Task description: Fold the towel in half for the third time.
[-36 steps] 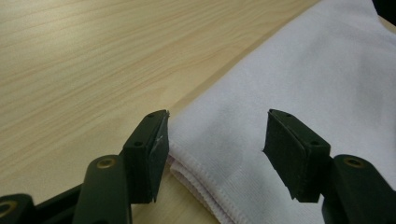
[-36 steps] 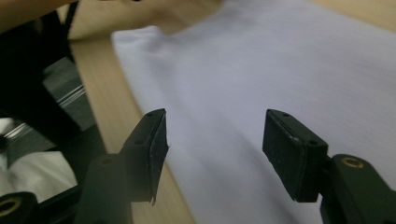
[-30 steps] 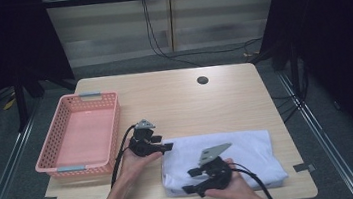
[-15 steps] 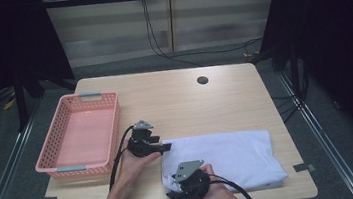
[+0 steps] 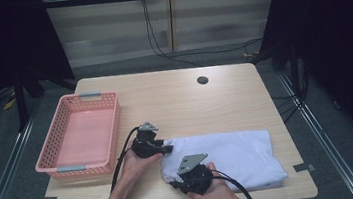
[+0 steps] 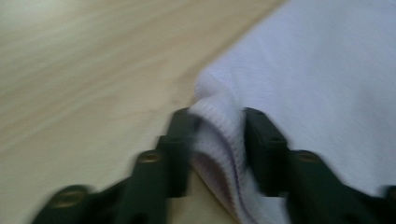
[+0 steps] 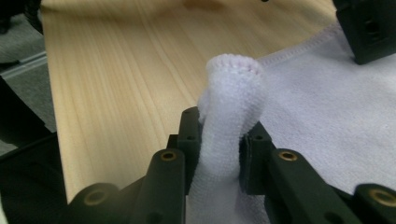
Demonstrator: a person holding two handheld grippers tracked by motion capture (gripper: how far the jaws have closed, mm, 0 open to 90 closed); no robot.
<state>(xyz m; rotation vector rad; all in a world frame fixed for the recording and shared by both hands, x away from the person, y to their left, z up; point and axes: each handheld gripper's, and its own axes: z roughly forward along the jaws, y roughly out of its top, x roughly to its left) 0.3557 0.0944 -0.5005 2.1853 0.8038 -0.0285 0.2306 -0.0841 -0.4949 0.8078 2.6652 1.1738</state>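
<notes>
Two claws [image 5: 168, 149] [image 5: 169, 176] have just closed, pinching a white towel [image 5: 236, 155] on the pale wooden table [image 5: 174, 99] beside grey floor [image 5: 1, 165].

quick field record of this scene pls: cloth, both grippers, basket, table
cloth: white towel, folded, flat on the table's near right part
left gripper: jaws have just closed on the towel's left edge, far corner
right gripper: jaws have just closed, pinching up a fold at the near left corner
basket: pink basket, empty, left of the towel, apart from it
table: wooden table, round hole near the far edge
</notes>
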